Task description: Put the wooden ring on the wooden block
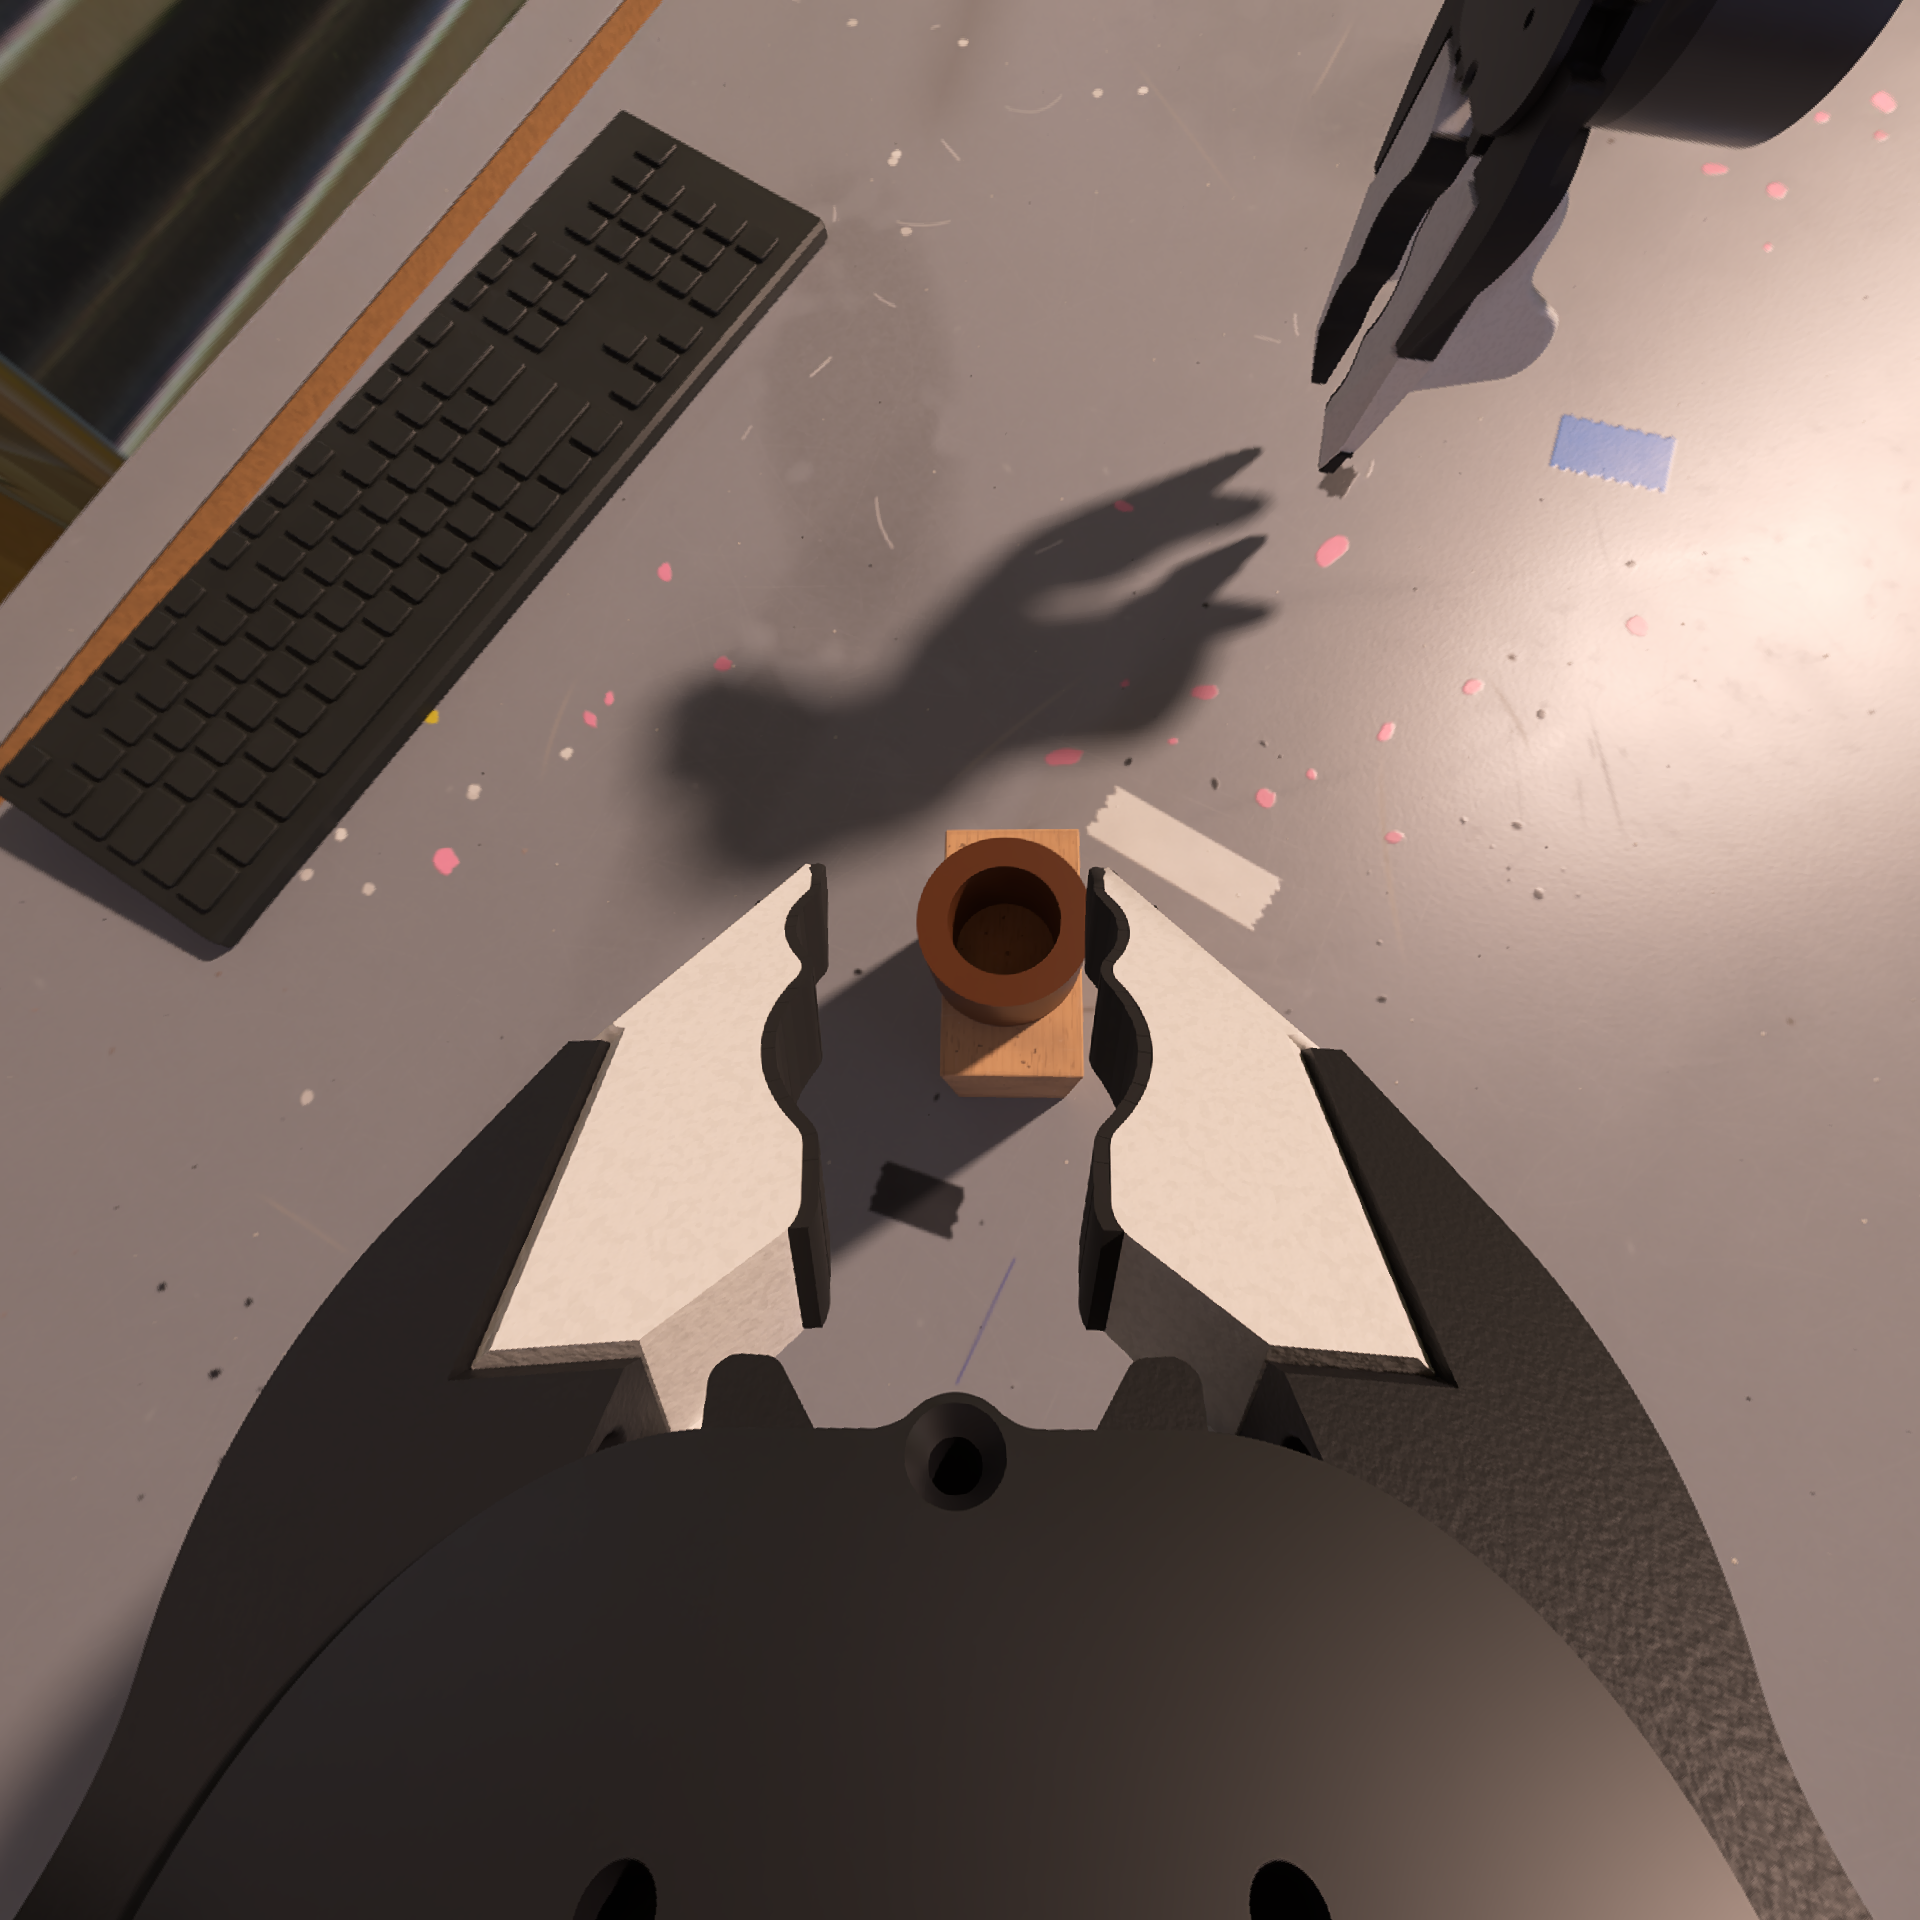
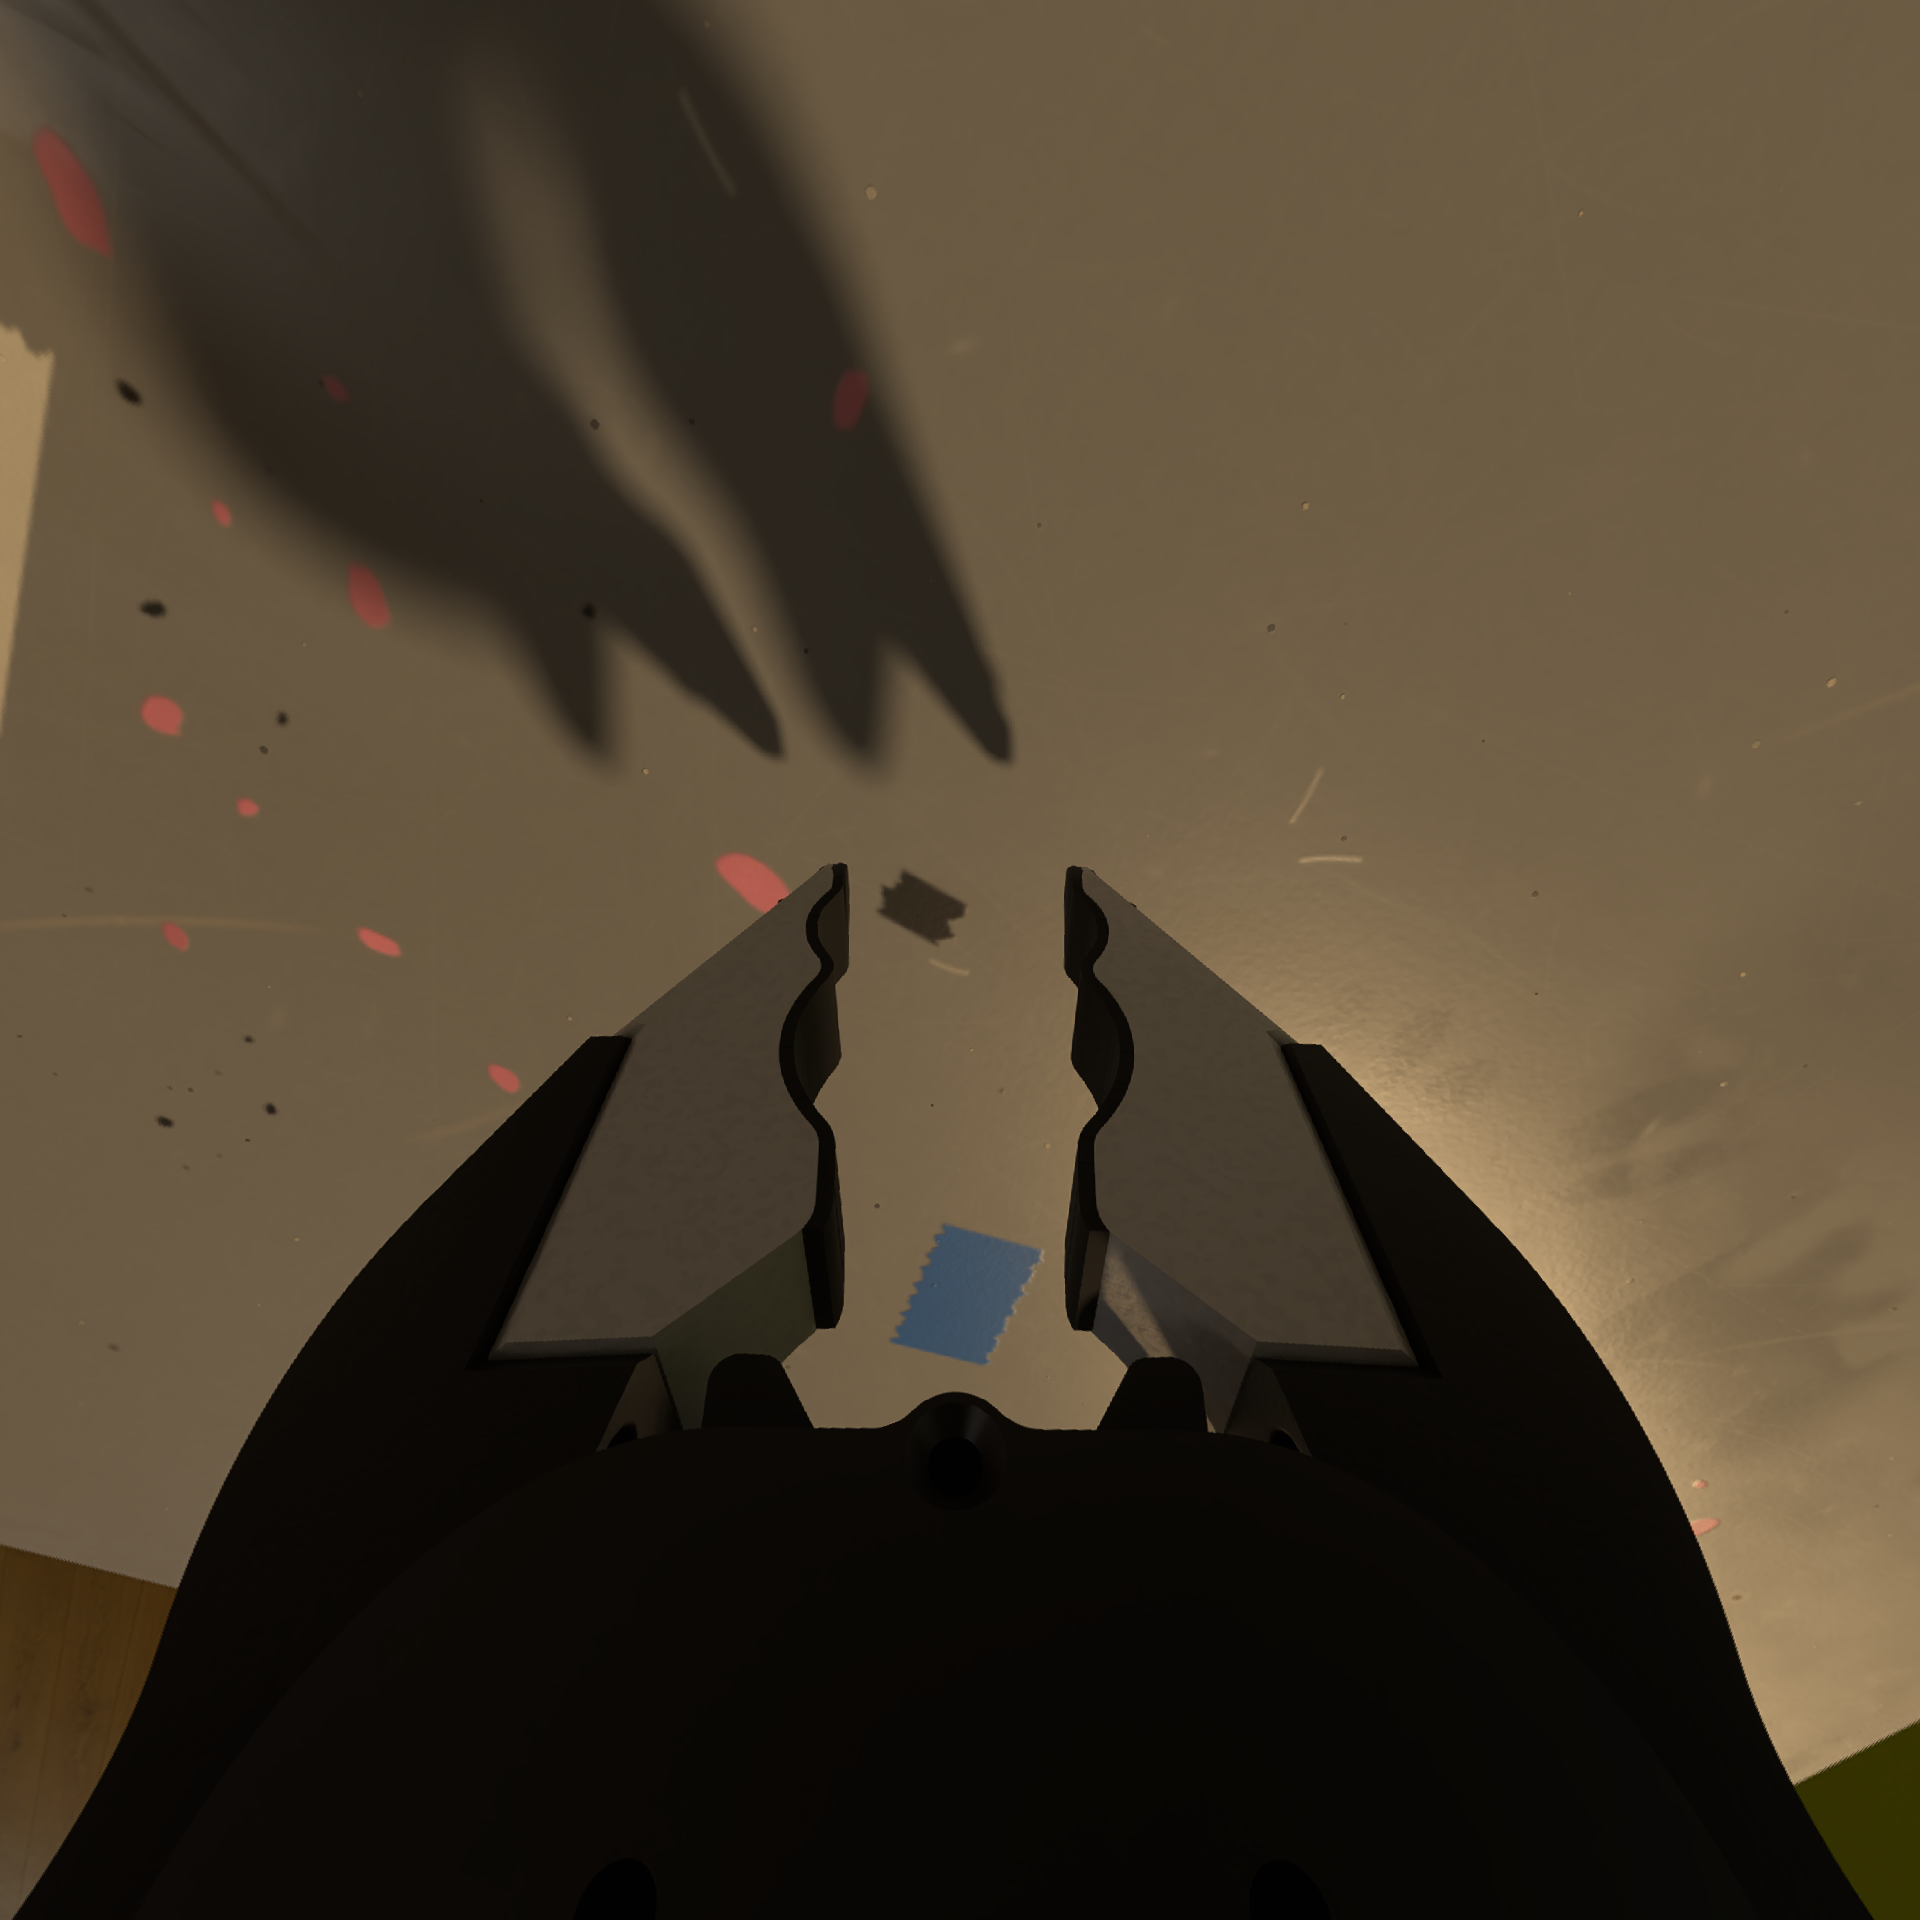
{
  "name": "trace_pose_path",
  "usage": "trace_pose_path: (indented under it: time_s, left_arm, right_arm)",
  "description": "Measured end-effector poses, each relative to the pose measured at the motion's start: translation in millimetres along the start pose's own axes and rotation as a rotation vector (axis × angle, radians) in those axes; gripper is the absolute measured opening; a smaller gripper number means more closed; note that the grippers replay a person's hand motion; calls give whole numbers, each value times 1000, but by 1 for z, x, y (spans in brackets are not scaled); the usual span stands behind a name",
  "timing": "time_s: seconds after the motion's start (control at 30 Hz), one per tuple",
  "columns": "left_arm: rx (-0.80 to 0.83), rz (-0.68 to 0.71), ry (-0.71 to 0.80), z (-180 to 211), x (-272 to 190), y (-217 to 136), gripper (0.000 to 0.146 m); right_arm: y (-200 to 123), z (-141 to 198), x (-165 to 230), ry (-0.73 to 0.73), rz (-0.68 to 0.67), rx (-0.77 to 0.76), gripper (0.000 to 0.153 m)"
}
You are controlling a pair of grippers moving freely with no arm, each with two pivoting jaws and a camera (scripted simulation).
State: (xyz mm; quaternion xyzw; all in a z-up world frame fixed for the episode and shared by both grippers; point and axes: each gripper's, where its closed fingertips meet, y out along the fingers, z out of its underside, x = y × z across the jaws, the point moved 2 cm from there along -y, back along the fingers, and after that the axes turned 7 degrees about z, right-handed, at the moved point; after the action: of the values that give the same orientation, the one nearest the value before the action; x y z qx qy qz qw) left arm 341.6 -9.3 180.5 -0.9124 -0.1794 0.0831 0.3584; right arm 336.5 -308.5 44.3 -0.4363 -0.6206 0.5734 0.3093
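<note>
Left claw (image 1: pixel 954 883) is spread wide with nothing pinched, and the wooden ring (image 1: pixel 1000 928) sits on the wooden block (image 1: pixel 1013 1060) right between its tips, the right-hand fingertip (image 1: pixel 1103 914) just beside the ring, can't tell if it's touching. Out from the block there's a pale tape strip (image 1: pixel 1184 854) just beside it, a dark scrap (image 1: pixel 916 1200) near it, and a black keyboard (image 1: pixel 416 520) well off on the grey tabletop (image 1: pixel 1558 935). Right claw (image 2: pixel 956 883) is spread too, empty, over a blue tape piece (image 2: pixel 966 1294), well away from the block.
</note>
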Motion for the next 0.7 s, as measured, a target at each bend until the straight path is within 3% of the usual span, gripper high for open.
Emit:
trace_pose_path:
  time_s: [0.3, 0.6, 0.7]
  left_arm:
    - [78, -17, 50, 5, -5, 13, 50]
    - [122, -123, 153, 5, -5, 22, 50]
    - [102, -183, 147, 3, 0, 14, 66]
  right_arm:
    - [2, 0, 3, -12, -5, 19, 41]
    - [5, 2, 5, -18, -11, 39, 41]
    - [6, 3, 5, -21, -7, 43, 41]
